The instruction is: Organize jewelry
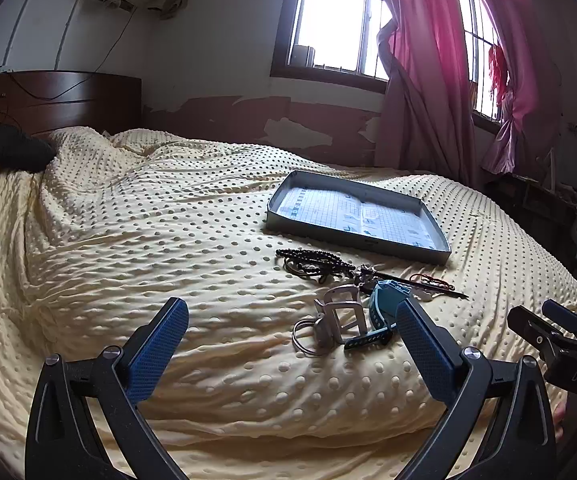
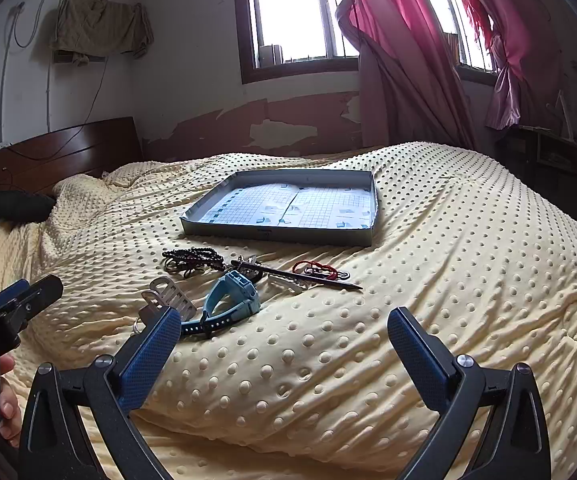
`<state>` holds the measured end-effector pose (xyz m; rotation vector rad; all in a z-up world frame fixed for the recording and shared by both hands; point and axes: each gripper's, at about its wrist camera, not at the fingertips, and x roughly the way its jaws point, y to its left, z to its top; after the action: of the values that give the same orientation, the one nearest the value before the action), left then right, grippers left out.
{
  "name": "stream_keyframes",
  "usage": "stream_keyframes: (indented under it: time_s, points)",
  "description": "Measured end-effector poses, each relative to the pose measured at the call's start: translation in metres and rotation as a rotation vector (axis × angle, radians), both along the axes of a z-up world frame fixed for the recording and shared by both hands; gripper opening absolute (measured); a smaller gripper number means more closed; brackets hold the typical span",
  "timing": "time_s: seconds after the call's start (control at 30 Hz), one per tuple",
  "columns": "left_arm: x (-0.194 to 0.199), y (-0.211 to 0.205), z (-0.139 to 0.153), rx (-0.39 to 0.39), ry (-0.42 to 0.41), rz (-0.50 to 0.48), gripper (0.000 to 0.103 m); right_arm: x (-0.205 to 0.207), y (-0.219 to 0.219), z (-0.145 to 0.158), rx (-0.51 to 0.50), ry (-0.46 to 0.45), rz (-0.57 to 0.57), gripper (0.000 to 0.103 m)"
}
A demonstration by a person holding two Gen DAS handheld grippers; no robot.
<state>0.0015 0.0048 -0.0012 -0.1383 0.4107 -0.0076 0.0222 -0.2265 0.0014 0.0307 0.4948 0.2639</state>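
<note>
Both grippers hang over a bed [image 2: 428,240] with a bumpy yellow cover, the left gripper [image 1: 292,356] and the right gripper [image 2: 284,356] each spread wide with nothing between the pads. The jewelry lies in a loose pile on the cover: a blue watch [image 2: 236,294], dark beads [image 2: 192,258], a red cord [image 2: 314,267] and a silver clasp [image 1: 342,314]. An empty gray tray [image 2: 364,200] sits just beyond the pile.

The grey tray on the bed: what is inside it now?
Inside the tray only a squared paper sheet lies; no jewelry. What is beneath the sheet is covered.
</note>
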Motion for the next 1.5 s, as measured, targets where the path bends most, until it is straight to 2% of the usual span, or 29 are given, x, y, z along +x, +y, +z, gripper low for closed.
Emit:
stream_keyframes:
  time_s: [1.5]
  points:
    - [-0.0005,0.0012,0.0001,0.003,-0.002,-0.001,0.102,0.0007,-0.0082,-0.0002,0.006,-0.001,-0.003,0.103]
